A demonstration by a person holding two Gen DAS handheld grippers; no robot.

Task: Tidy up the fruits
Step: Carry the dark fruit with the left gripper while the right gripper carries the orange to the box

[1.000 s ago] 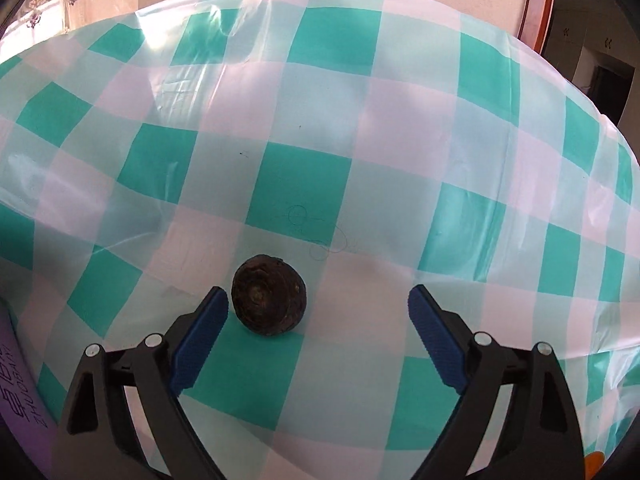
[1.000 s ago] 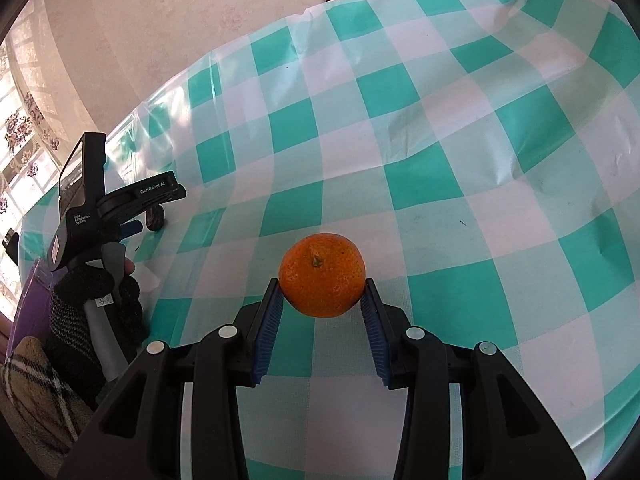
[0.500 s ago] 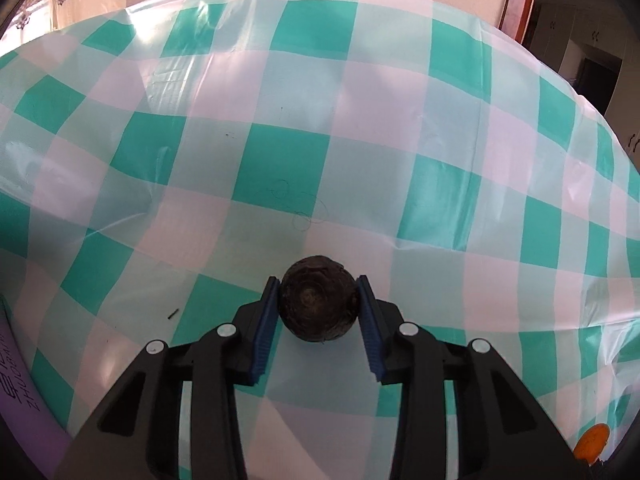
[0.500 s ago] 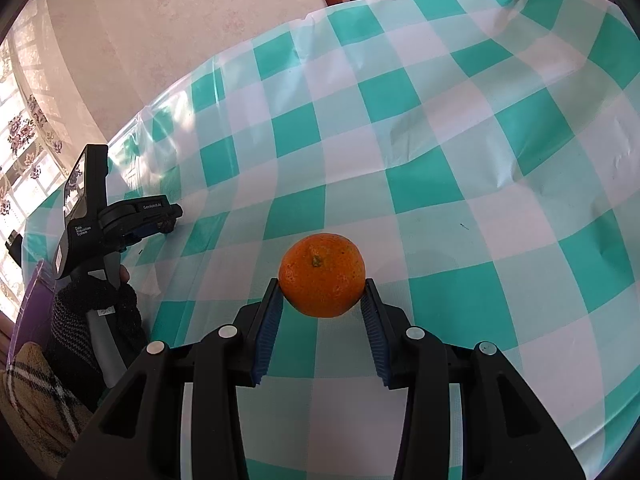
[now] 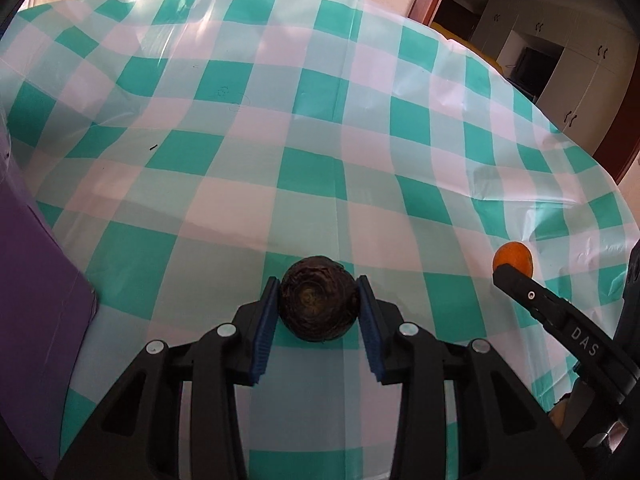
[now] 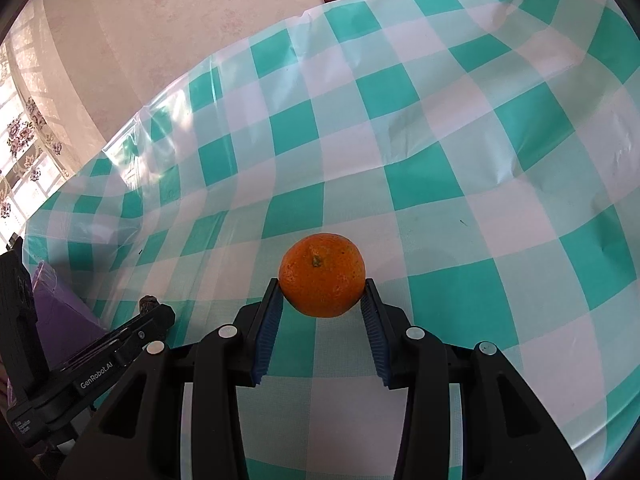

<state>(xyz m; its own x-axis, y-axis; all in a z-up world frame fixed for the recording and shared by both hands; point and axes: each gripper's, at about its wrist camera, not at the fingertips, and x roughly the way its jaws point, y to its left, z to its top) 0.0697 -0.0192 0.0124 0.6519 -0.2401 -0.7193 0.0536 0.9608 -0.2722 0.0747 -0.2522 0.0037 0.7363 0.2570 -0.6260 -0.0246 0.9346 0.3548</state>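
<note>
Left tongs (image 5: 319, 307) pinch dark round fruit (image 5: 319, 303), whorled end toward camera. Right tongs (image 6: 323, 297) pinch orange (image 6: 322, 275), stem up. Purple box (image 5: 36, 280) beside.

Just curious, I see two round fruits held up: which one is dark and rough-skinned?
The dark brown fruit in the left tongs. The orange in the right tongs is bright and smooth.

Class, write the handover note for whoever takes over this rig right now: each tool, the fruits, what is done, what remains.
Left tool: shut on the dark brown fruit.
Right tool: shut on the orange.
Both fruits are gripped over the checked tablecloth; a purple box lies at the left edge.
Done: both fruits grasped.
Left: placing them; no destination is evident in these views.
</note>
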